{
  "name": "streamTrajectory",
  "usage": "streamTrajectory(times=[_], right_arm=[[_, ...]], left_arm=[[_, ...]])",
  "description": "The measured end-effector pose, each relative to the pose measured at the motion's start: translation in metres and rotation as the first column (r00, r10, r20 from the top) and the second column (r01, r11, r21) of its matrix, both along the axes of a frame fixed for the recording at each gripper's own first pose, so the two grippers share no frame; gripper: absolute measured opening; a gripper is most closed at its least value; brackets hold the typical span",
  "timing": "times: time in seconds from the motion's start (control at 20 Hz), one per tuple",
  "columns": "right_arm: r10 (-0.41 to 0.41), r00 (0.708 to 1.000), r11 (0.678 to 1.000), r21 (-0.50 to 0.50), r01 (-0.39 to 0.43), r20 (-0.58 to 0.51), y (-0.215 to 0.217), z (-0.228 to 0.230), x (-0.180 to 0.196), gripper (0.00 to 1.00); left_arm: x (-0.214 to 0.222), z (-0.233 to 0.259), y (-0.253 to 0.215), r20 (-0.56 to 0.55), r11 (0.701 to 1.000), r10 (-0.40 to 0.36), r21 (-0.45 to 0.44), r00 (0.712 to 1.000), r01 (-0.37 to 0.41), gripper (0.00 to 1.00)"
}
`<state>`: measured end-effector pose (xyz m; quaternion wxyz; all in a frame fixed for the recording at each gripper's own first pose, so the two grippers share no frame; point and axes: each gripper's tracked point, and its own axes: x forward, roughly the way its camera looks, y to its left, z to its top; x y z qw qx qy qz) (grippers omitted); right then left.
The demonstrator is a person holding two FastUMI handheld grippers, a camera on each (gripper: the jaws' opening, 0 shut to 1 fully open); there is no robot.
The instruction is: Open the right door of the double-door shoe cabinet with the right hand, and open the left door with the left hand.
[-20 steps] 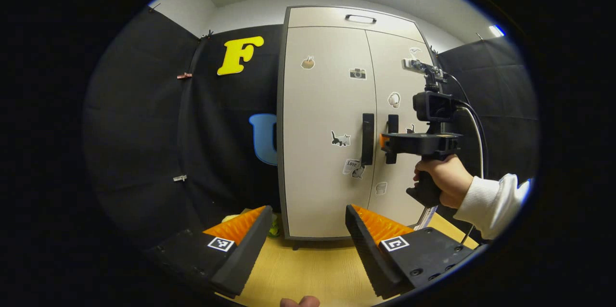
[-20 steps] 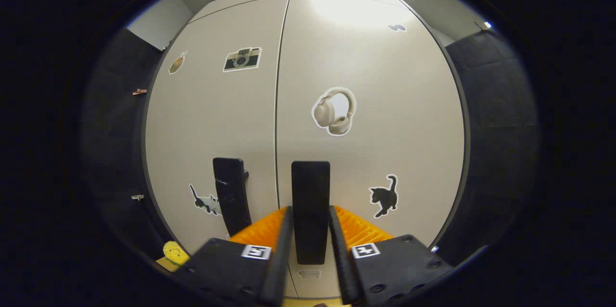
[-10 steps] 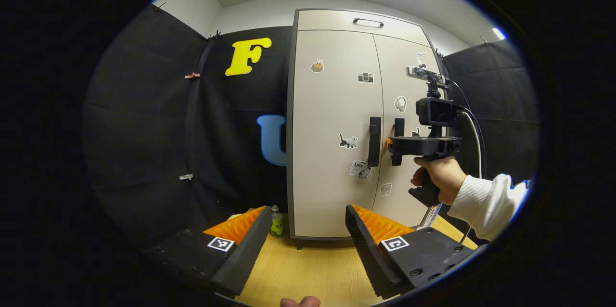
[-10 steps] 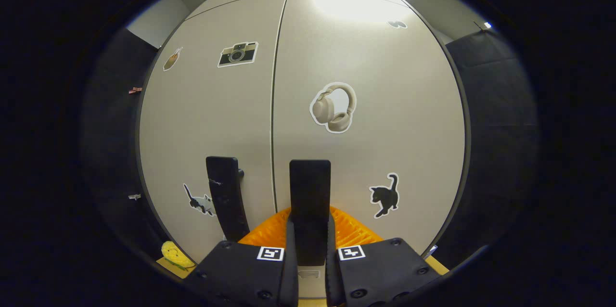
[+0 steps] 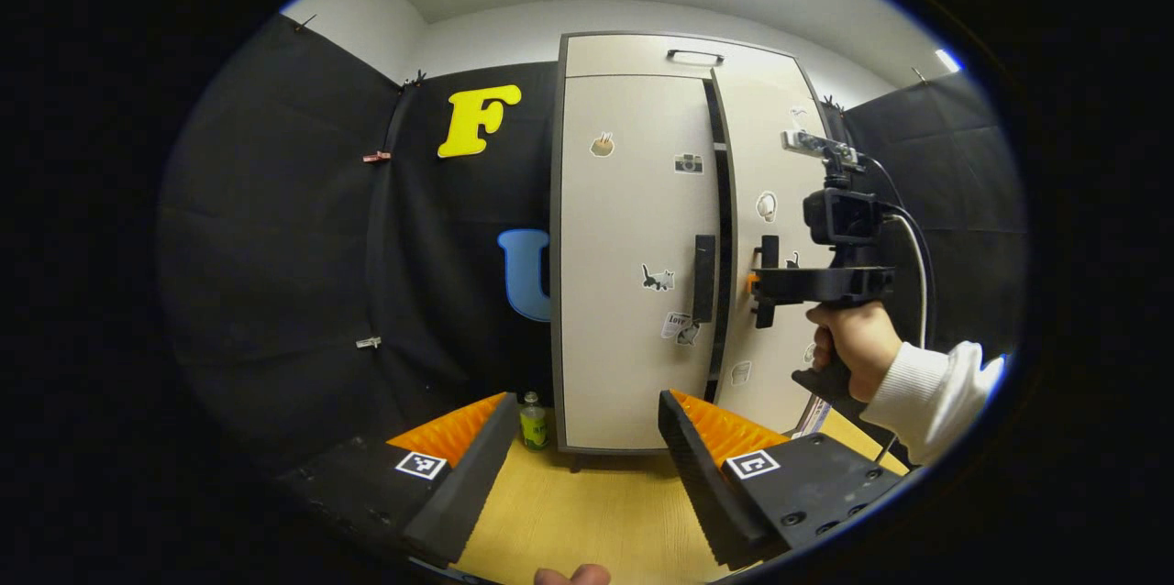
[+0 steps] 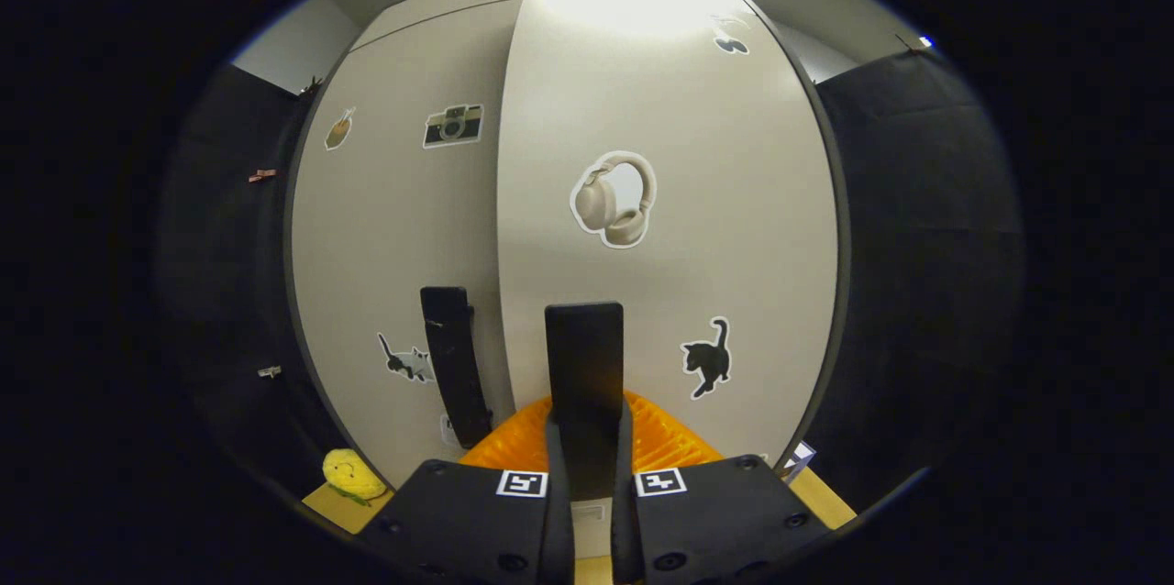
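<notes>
The right gripper (image 6: pixel 587 466) pinches the right door's handle (image 6: pixel 584 365), which rises toward 12 o'clock from its fingers. The left gripper (image 5: pixel 582 457) is spread wide, the left door's handle (image 5: pixel 703 278) well ahead at 1 o'clock.

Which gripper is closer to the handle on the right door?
Right. The right gripper is shut on the right door handle. The left gripper hangs open over the table, well back from the cabinet.

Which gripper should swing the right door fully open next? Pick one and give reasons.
Right. The right gripper is shut on the right door's handle, and that door is already ajar. The left gripper hangs open, away from the cabinet.
</notes>
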<state>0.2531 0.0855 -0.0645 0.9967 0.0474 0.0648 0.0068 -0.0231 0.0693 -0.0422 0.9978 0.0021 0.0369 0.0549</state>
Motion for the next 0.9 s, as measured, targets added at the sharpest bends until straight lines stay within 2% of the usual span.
streamTrajectory(times=[0.05,0.5,0.9], right_arm=[[0.007,1.000,1.000,0.026,-0.007,0.006,-0.002,-0.002,-0.002,0.15],[0.047,0.999,0.999,0.025,-0.047,0.004,-0.026,0.006,-0.029,0.15],[0.054,0.998,0.999,-0.002,-0.054,0.010,-0.056,0.007,-0.042,0.14]], left_arm=[[-0.003,0.002,-0.002,0.001,1.000,0.000,0.000,1.000,0.000,0.95],[-0.019,0.011,-0.043,0.019,1.000,-0.022,-0.011,1.000,0.022,0.95],[-0.005,0.008,-0.094,0.004,0.997,-0.078,-0.002,0.997,0.078,0.95]])
